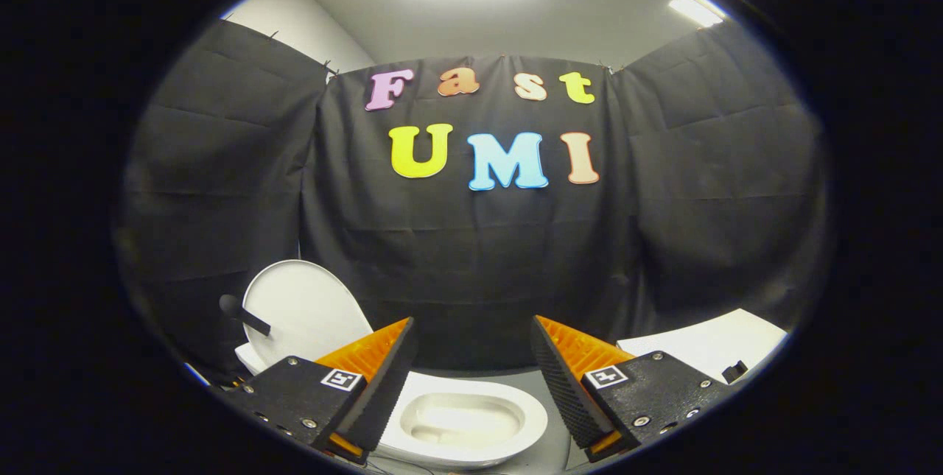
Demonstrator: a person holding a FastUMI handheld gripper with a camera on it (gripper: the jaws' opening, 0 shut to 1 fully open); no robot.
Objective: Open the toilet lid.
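Toilet lid (306,309) seen raised, standing near upright behind bowl (471,423), just beyond left finger. Bowl opening exposed below and between fingers. Gripper (471,357) held above bowl, fingers (379,379) spread wide, nothing gripped, no contact with lid. Black knob or handle (243,315) noted at lid's left edge; purpose not clear. White counter (707,342) beyond right finger. Step judged as final: lid reads as already open, task near complete. Next move judged: retreat clear of lid without knocking it forward.
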